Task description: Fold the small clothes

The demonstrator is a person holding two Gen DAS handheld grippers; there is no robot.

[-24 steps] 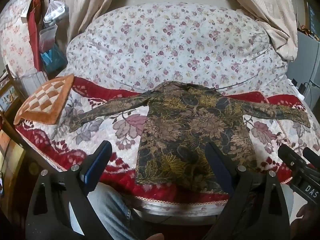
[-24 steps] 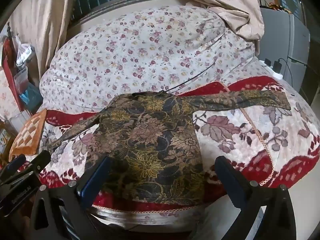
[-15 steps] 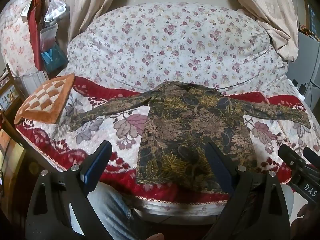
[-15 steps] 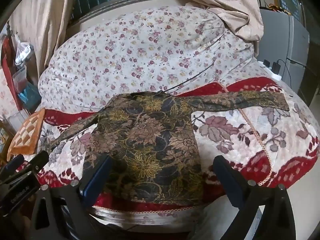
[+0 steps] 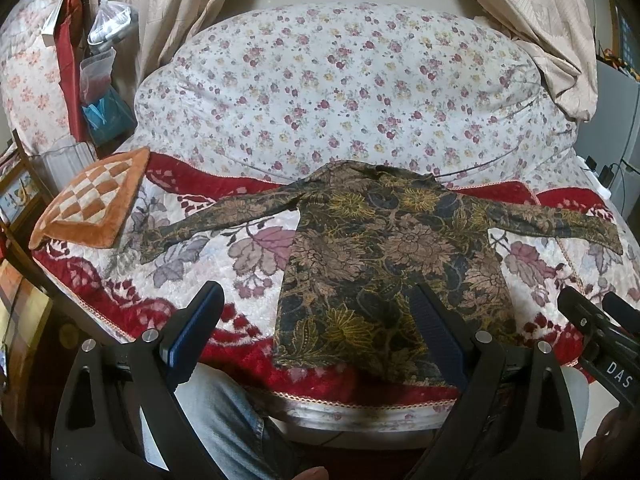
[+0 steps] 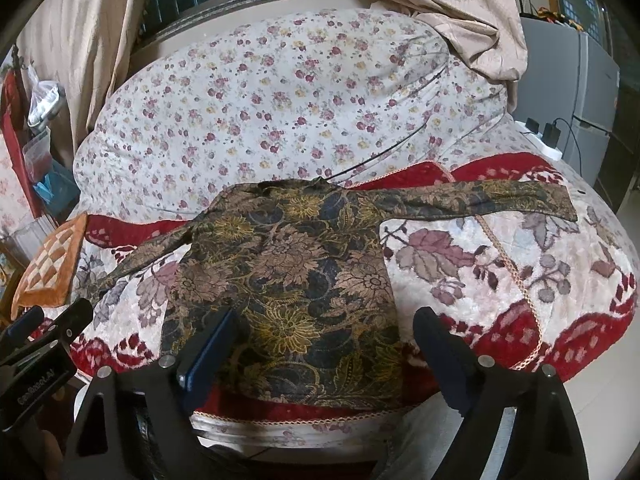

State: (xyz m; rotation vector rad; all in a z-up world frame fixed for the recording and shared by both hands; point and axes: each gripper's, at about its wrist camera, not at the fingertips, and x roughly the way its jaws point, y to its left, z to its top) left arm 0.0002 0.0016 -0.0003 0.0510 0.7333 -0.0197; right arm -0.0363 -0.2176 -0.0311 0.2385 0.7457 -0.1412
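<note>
A dark long-sleeved shirt with a gold and tan flower print lies flat on the bed, front down or up I cannot tell, both sleeves spread out sideways. Its hem reaches the bed's near edge. My left gripper hovers open before the hem's left part, nothing between its fingers. In the right wrist view the same shirt fills the middle, and my right gripper stands open over the hem, clear of the cloth. Each gripper shows at the other view's edge.
The shirt rests on a red and white flowered blanket. Behind it is a bulky floral duvet. An orange checkered cushion sits at the bed's left corner. A leg in jeans is below. A grey fridge stands at the right.
The right gripper's jaws have narrowed a little. The left gripper and the shirt have stayed where they were.
</note>
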